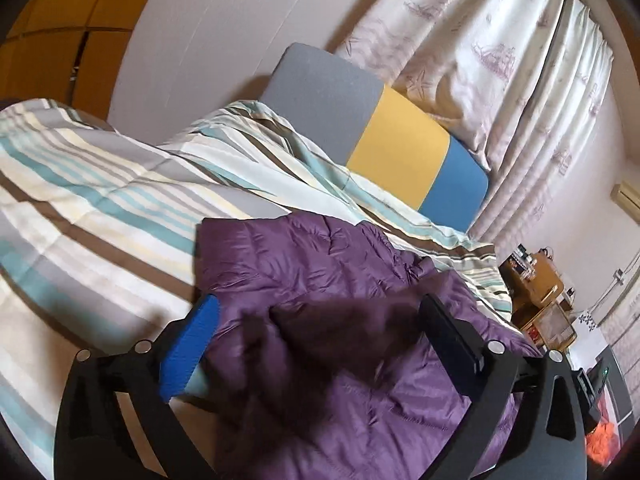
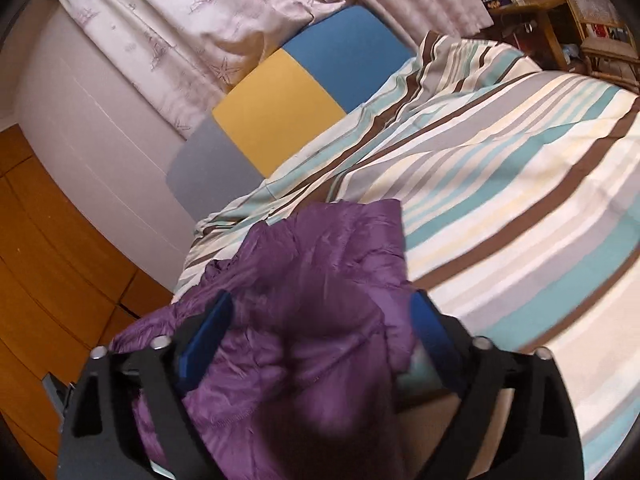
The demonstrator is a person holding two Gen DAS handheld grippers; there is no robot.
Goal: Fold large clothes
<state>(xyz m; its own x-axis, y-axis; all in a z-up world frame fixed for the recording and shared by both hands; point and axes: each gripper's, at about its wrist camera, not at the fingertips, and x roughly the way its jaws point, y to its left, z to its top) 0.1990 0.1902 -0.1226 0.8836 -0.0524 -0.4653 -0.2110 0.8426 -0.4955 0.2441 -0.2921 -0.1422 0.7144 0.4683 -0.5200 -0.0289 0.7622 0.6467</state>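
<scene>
A purple quilted jacket lies on a bed with a striped cover. My left gripper is open wide just above it. A blurred fold of purple fabric sits between the blue pad and the black finger, and neither presses on it. In the right wrist view the jacket is bunched up near the bed's left edge. My right gripper straddles it, also open wide, with loose fabric lying between its blue pads. The striped cover spreads out to the right.
A headboard of grey, yellow and blue panels stands against the wall under a pale printed curtain. Wooden wardrobe doors are beside the bed. A wooden shelf with small items and a chair stand past the bed's far side.
</scene>
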